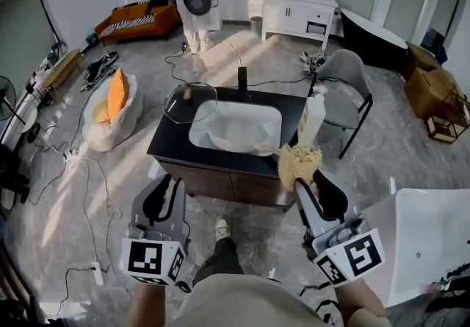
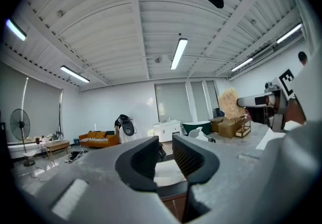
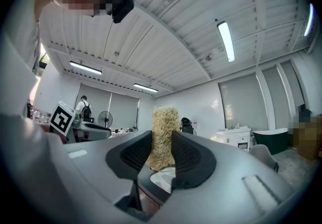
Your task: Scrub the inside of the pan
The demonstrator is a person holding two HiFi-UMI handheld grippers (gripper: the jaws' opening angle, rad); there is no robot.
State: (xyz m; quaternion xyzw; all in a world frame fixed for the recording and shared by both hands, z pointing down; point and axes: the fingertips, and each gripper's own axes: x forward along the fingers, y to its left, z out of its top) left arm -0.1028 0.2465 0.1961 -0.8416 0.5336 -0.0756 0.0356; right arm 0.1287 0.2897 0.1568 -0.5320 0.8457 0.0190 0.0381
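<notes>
No words, numbers or brand names can be read anywhere; the only printed signs are black-and-white square markers (image 1: 145, 257), letterless patterns, on the cubes (image 1: 356, 256) of the left tongs (image 1: 167, 189) and right tongs (image 1: 312, 186).

Right gripper (image 3: 160, 153) has the straw-coloured scrubber (image 3: 164, 121) pinched upright between its jaws, a white sink (image 3: 164, 177) just below!

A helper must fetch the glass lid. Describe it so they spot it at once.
Go to the black-topped cabinet mid-room with the white sink. The glass lid rests at its far left corner, beside that sink. It is the only round, see-through thing there, with a brown knob.
</notes>
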